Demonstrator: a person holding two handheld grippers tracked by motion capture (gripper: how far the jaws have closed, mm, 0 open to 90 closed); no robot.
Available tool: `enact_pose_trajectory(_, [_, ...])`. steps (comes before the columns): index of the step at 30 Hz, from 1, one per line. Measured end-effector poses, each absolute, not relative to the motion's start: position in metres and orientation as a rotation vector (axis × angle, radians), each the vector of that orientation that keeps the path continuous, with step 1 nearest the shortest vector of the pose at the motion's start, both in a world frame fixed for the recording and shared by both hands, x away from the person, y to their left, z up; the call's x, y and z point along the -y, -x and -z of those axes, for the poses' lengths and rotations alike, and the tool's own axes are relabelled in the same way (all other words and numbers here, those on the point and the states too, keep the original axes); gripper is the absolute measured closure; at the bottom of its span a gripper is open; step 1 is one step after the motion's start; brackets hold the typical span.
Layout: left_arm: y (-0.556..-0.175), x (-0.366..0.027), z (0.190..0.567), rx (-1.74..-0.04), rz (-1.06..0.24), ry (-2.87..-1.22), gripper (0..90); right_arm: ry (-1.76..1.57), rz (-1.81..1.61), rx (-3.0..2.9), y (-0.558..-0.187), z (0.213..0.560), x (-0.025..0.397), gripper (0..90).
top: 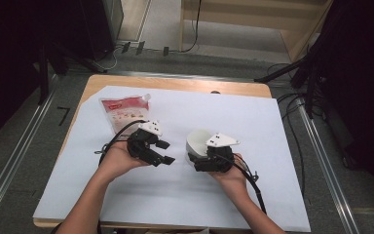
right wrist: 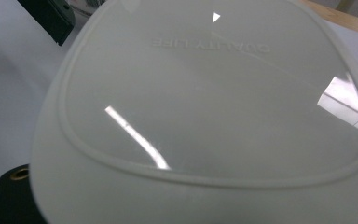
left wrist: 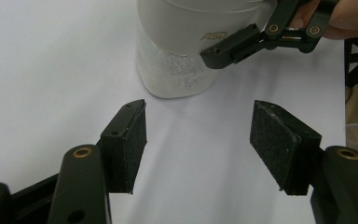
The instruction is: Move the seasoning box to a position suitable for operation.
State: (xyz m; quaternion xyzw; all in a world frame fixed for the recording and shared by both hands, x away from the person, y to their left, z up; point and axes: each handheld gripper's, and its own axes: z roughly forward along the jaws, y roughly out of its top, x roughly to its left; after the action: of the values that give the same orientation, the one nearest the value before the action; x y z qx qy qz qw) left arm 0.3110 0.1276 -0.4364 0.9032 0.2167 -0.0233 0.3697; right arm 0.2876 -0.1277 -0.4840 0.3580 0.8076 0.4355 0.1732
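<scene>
A white container (top: 198,140) with a translucent lid stands on the white sheet right of centre. My right gripper (top: 199,155) is shut on its near side. In the left gripper view the container (left wrist: 177,70) shows pale granules in its lower part, and one finger (left wrist: 233,46) of the right gripper presses against its side. Its lid (right wrist: 214,93) sits close in the right gripper view, with a black finger (right wrist: 14,191) at the bottom left. My left gripper (top: 161,152) (left wrist: 205,140) is open and holds nothing, a short way left of the container. A red and white spouted pouch (top: 124,110) lies flat at the back left.
A white sheet (top: 253,126) covers most of the wooden table (top: 175,84). Metal rails (top: 321,161) run along both sides of the table on the floor. Cables and dark stands (top: 297,73) lie beyond the far edge.
</scene>
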Motion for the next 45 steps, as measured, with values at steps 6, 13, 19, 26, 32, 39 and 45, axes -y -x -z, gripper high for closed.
enact_pose_trajectory(6, [-0.312,-0.127,0.437,-0.548,0.057,-2.322,37.0,-1.028,-1.222,-2.294,-0.287,0.483,0.127,14.3])
enact_pose_trajectory(13, [-0.312,-0.126,0.437,-0.551,0.062,-2.331,37.1,-1.087,-1.272,-2.296,-0.288,0.475,0.131,13.3])
enact_pose_trajectory(19, [-0.313,-0.126,0.436,-0.544,0.062,-2.337,36.8,-1.093,-1.269,-2.321,-0.285,0.461,0.136,13.3])
enact_pose_trajectory(26, [-0.315,-0.126,0.437,-0.545,0.066,-2.325,36.4,-1.1,-1.297,-2.354,-0.28,0.445,0.147,14.9])
enact_pose_trajectory(32, [-0.317,-0.125,0.437,-0.552,0.065,-2.329,36.1,-1.106,-1.325,-2.349,-0.271,0.432,0.161,17.5])
enact_pose_trajectory(39, [-0.319,-0.124,0.437,-0.553,0.064,-2.322,34.9,-1.126,-1.36,-2.316,-0.261,0.423,0.177,23.0])
enact_pose_trajectory(45, [-0.321,-0.12,0.437,-0.539,0.063,-2.331,34.3,-1.125,-1.347,-2.276,-0.251,0.42,0.19,35.5])
